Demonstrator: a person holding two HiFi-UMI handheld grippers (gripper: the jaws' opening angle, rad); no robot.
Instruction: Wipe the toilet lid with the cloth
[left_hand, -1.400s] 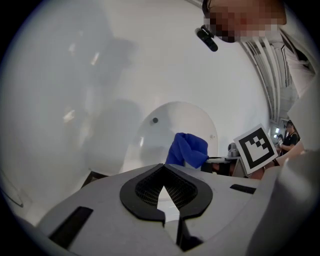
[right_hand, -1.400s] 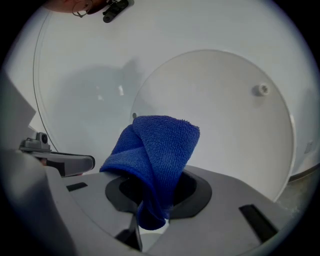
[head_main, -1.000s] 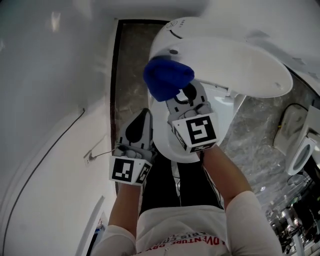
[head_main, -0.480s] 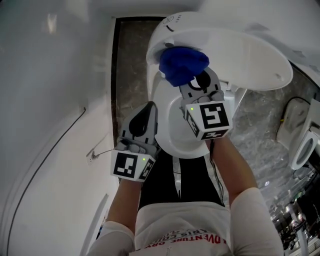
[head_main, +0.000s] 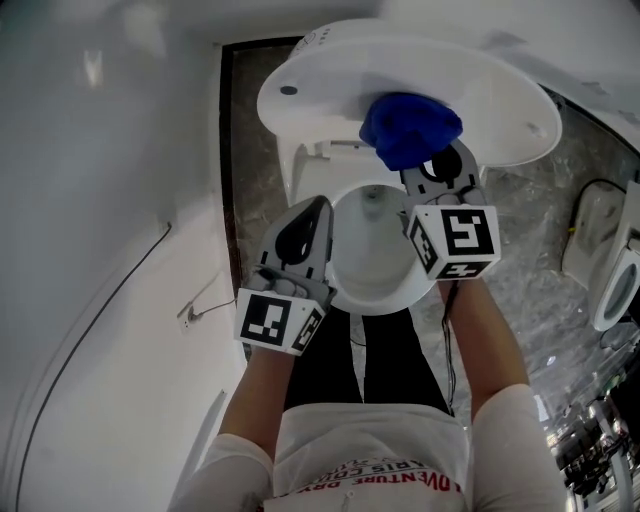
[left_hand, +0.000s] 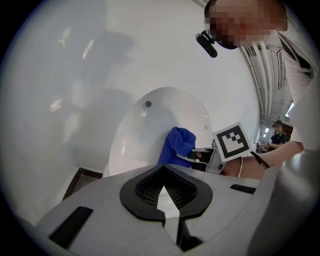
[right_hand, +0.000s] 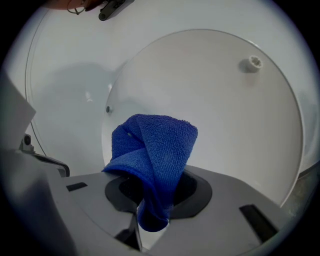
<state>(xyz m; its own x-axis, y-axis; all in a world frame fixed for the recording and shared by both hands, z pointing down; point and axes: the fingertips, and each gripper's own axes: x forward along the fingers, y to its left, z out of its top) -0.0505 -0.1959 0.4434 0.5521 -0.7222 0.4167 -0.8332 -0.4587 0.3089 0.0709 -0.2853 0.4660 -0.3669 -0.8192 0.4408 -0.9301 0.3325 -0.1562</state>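
Big white wall (head_main: 90, 250) fills the whole left side, with only a narrow dark floor strip (head_main: 250, 150) between it and the toilet, so it's tight over there. The marble floor (head_main: 530, 250) on the right is much more open. The toilet lid (head_main: 320, 100) is up, and its rounded edge sticks out past the bowl rim (head_main: 345, 292) on both sides. The right gripper (head_main: 432, 165) is clenched on the blue cloth (head_main: 410, 128), which sits bunched over the lid right of centre (loads of bare lid to its left; can't tell if it's actually touching). The left gripper (head_main: 312, 215) is closed on nothing, just beside the bowl's left rim.
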